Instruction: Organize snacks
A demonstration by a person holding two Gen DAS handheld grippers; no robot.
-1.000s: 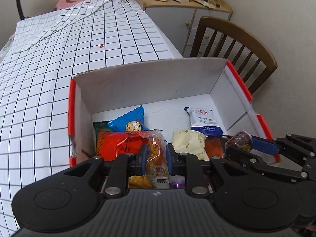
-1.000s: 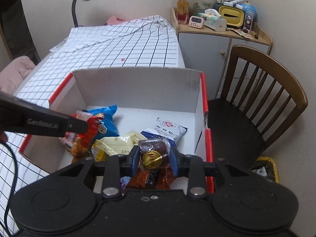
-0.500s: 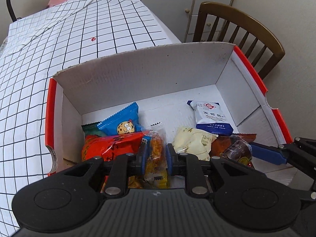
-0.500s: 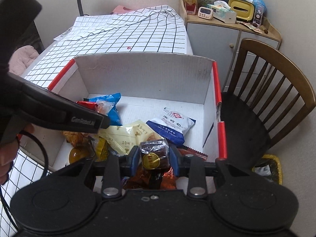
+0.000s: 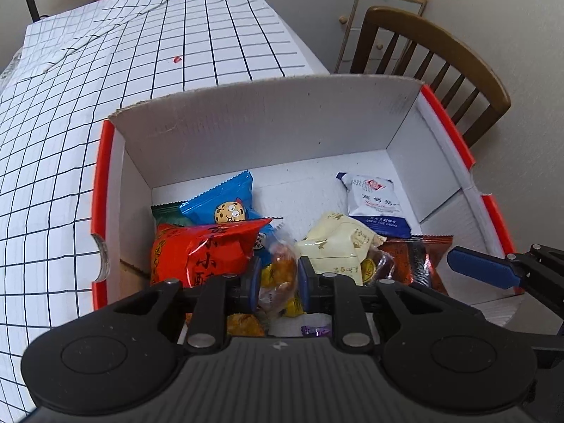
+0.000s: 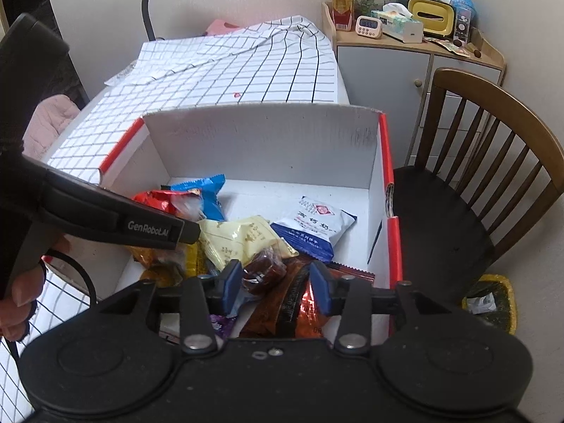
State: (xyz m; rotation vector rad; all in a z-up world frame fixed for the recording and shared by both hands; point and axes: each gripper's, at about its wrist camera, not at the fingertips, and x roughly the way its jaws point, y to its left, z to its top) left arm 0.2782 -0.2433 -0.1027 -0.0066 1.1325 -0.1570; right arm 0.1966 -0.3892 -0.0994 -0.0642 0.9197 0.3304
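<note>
- Left wrist view: a white cardboard box [image 5: 268,134] with red rims sits on a checked tablecloth [image 5: 105,81], and snack packets lie on its floor.
- A red packet [image 5: 201,250] overlaps a blue cookie packet [image 5: 225,201] at the box's left; a cream packet [image 5: 335,246] and a white-and-blue packet [image 5: 373,201] lie to the right.
- The left gripper [image 5: 278,278] points down into the box, its jaws narrowly apart with a clear orange snack bag [image 5: 280,275] between them; whether they grip it I cannot tell.
- Right wrist view: the right gripper [image 6: 276,282] hangs over the box's near right corner, jaws spread wide, nothing held.
- A small dark wrapped sweet [image 6: 262,269] lies between its fingers, resting on a brown foil packet [image 6: 292,303].
- A wooden chair [image 6: 493,162] stands beside the box.
</note>
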